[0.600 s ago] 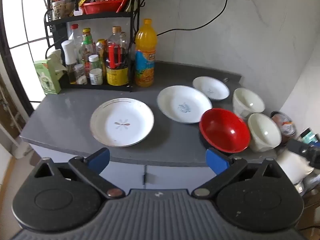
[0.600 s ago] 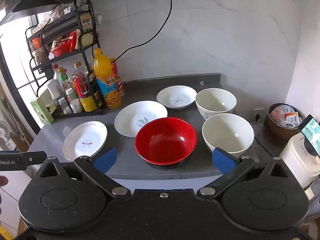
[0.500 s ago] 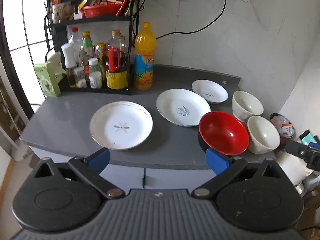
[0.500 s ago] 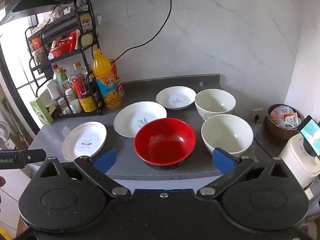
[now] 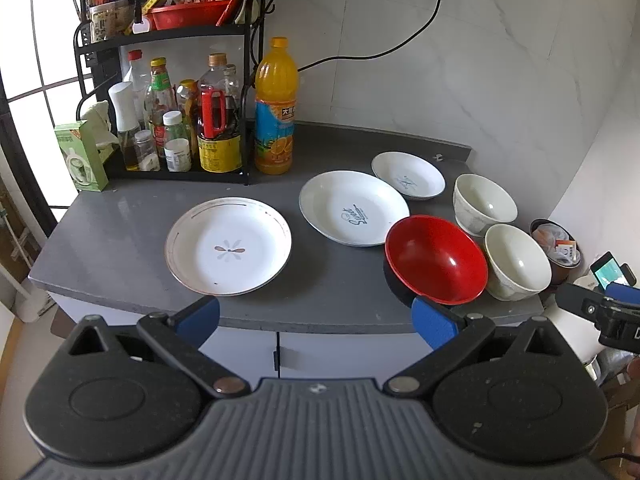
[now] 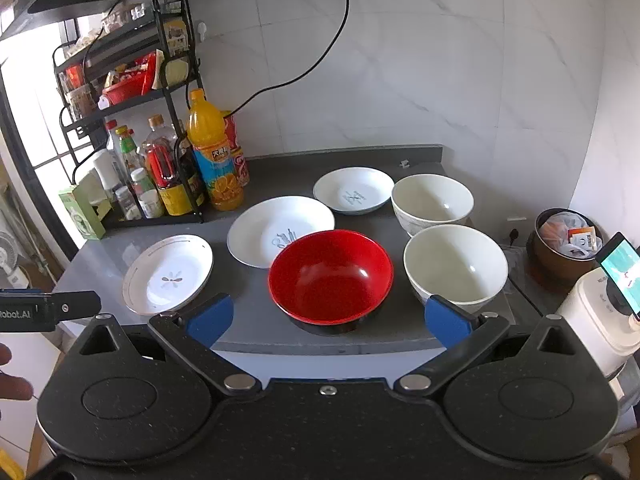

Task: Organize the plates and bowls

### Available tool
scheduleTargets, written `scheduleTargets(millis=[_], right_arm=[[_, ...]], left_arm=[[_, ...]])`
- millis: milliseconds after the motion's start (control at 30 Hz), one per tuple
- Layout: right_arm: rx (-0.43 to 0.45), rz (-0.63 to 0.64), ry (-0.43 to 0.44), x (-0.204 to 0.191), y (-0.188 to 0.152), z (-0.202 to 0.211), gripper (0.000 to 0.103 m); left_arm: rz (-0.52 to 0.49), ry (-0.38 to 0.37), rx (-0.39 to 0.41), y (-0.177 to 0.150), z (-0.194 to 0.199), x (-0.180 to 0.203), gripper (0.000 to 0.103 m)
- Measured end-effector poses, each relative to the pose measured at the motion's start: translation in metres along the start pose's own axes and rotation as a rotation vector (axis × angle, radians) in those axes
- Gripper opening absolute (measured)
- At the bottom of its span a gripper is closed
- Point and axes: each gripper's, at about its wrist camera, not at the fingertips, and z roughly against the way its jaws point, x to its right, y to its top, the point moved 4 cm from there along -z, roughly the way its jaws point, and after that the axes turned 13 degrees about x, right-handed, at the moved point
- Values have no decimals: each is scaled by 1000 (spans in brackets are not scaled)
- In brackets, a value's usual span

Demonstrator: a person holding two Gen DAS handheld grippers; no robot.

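Observation:
Three white plates lie on the grey counter (image 5: 120, 216): a rimmed plate (image 5: 228, 246) at the left, a printed plate (image 5: 354, 213) in the middle, a small plate (image 5: 408, 175) behind. A red bowl (image 5: 436, 266) stands near the front edge, with two white bowls (image 5: 518, 262) (image 5: 484, 202) to its right. My left gripper (image 5: 316, 320) hangs open in front of the counter edge, holding nothing. In the right wrist view my right gripper (image 6: 326, 316) is open just before the red bowl (image 6: 330, 274), with the white bowls (image 6: 456, 262) (image 6: 432, 200) and the plates (image 6: 170, 272) (image 6: 276, 228) (image 6: 352, 190) beyond.
A black rack (image 5: 168, 80) of bottles and jars fills the back left, with an orange juice bottle (image 5: 276, 108) beside it. A green carton (image 5: 80, 156) stands at the far left. Right of the counter sit a brown bin (image 6: 564, 244) and a white appliance (image 6: 600, 316) with a phone.
Both grippers stayed open. The left wrist view has shifted a little, so the dishes sit slightly lower and nearer; the right wrist view has barely moved. No dish has moved.

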Motion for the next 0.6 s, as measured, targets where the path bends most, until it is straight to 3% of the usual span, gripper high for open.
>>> scheduleTargets(millis=[600], right_arm=[[7, 9, -4, -3, 1, -4, 103]], left_arm=[[-6, 2, 13, 5, -2, -1, 102]])
